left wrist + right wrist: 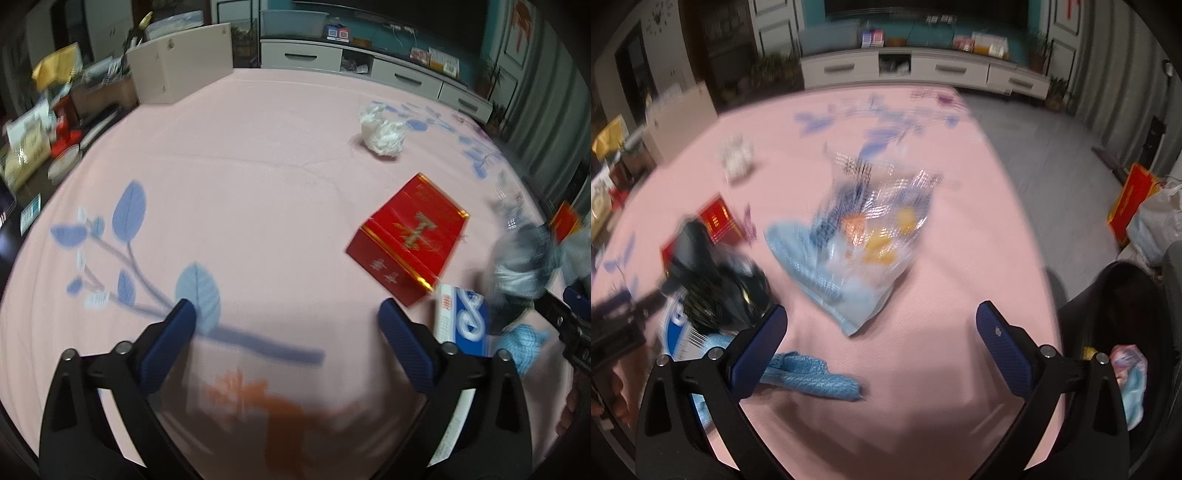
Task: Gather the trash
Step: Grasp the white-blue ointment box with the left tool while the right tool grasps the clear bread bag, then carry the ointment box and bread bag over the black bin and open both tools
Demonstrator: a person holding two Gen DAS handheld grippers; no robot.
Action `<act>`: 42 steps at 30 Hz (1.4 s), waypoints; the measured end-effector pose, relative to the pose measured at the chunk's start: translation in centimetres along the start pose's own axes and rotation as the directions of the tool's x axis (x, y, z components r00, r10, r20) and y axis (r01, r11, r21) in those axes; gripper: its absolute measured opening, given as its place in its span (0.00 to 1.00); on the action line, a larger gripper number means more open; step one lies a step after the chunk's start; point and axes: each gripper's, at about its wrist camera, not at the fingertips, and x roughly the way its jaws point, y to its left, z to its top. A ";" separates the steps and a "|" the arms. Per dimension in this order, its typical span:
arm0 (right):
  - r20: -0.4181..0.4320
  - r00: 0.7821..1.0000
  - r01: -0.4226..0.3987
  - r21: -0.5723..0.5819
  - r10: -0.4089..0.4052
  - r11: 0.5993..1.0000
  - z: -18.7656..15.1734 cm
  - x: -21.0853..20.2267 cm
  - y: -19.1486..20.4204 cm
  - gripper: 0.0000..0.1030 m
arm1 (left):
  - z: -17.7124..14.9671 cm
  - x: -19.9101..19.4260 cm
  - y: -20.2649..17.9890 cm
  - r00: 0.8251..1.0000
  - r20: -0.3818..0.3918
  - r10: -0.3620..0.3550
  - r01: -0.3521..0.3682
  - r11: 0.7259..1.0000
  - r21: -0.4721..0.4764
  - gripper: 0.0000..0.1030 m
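Trash lies on a pink cloth [258, 166] with blue leaf prints. In the left wrist view my left gripper [286, 314] is open and empty above the cloth. Ahead to its right lie a red box [410, 236], a crumpled white tissue [382, 133], a white and blue carton [461, 317], a crumpled blue tissue [522, 341] and a blurred black bag [517, 266]. In the right wrist view my right gripper [882, 321] is open and empty. A clear snack bag [864, 240] lies ahead of it, a blue tissue [809, 376] by its left finger, the black bag [716, 284] further left.
A beige box [181, 70] stands at the cloth's far left corner. Clutter fills a low table [40, 147] at the left. A white TV cabinet [369, 70] lines the back wall. In the right wrist view a dark bin [1123, 332] with trash stands at the right, with bags [1152, 218] on the floor.
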 end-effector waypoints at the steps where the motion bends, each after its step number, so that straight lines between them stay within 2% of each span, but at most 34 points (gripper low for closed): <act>1: 0.014 1.000 -0.015 0.008 0.015 1.000 0.4 -0.7 -0.4 0.94 | -0.1 -0.8 0.2 0.999 0.020 -0.040 0.040 0.999 -0.011 0.90; 2: 0.026 0.999 -0.041 0.026 0.040 0.999 0.8 -1.4 -0.9 0.91 | -0.2 -2.3 0.4 0.994 0.061 -0.094 0.096 0.995 -0.025 0.90; 4: 0.040 0.995 -0.095 0.064 0.093 0.993 1.5 -2.2 -1.9 0.86 | -0.5 -3.9 -0.1 0.984 0.088 -0.152 0.153 0.988 -0.007 0.90; 6: 0.027 0.992 -0.126 0.082 0.124 0.989 2.4 -2.0 -2.3 0.73 | -0.9 -4.7 -1.2 0.973 0.093 -0.210 0.208 0.978 0.032 0.86; 8: -0.006 0.992 -0.126 0.083 0.127 0.989 3.3 -1.2 -2.3 0.68 | -1.3 -4.9 -2.4 0.962 0.070 -0.263 0.259 0.964 0.059 0.70; 12: -0.094 0.982 -0.147 0.139 0.161 0.979 4.9 2.3 -2.4 0.56 | -2.2 -3.3 -4.0 0.955 -0.031 -0.294 0.296 0.953 0.071 0.55; 15: -0.130 0.972 -0.177 0.154 0.198 0.972 4.4 3.7 -1.8 0.56 | -2.8 -2.7 -4.7 0.948 -0.073 -0.310 0.316 0.946 0.075 0.52; 19: -0.126 0.977 -0.155 0.133 0.172 0.979 4.4 4.1 -0.2 0.59 | -3.4 -2.4 -5.5 0.947 -0.081 -0.311 0.317 0.946 0.074 0.52; 21: -0.118 0.974 -0.175 0.150 0.193 0.973 4.3 4.2 0.3 0.82 | -3.6 -2.2 -5.6 0.944 -0.084 -0.320 0.326 0.943 0.073 0.52; 22: -0.124 0.972 -0.179 0.155 0.199 0.972 4.3 4.4 0.4 0.86 | -3.5 -2.1 -5.6 0.942 -0.086 -0.324 0.330 0.941 0.075 0.52; 24: -0.142 0.974 -0.155 0.144 0.176 0.977 4.3 5.2 1.1 0.87 | -3.7 -2.1 -5.8 0.944 -0.087 -0.318 0.325 0.942 0.083 0.49; 26: -0.140 0.983 -0.104 0.116 0.120 0.988 4.1 5.8 1.6 0.87 | -3.8 -1.9 -6.1 0.948 -0.086 -0.306 0.314 0.945 0.095 0.38; 28: -0.122 0.985 -0.106 0.110 0.120 0.988 3.8 5.9 1.8 0.86 | -3.7 -1.9 -6.3 0.952 -0.071 -0.298 0.304 0.946 0.110 0.38; 31: -0.125 0.977 -0.158 0.108 0.171 0.982 3.9 5.8 1.8 0.66 | -3.8 -2.2 -6.3 0.953 -0.061 -0.296 0.302 0.946 0.121 0.37; 32: -0.127 0.976 -0.162 0.101 0.175 0.982 3.9 5.8 1.8 0.56 | -3.8 -2.2 -6.3 0.953 -0.058 -0.296 0.301 0.946 0.124 0.37; 36: -0.123 0.982 -0.132 0.080 0.141 0.988 3.5 5.6 1.5 0.33 | -3.5 -2.6 -6.2 0.948 -0.036 -0.317 0.319 0.940 0.121 0.37; 38: -0.114 0.984 -0.126 0.070 0.134 0.990 3.4 4.9 1.6 0.27 | -3.3 -3.4 -6.0 0.937 -0.018 -0.350 0.350 0.930 0.114 0.37; 42: -0.046 0.987 -0.149 0.056 0.151 0.987 3.4 2.0 1.6 0.26 | -2.8 -5.3 -6.2 0.927 0.029 -0.373 0.367 0.922 0.123 0.37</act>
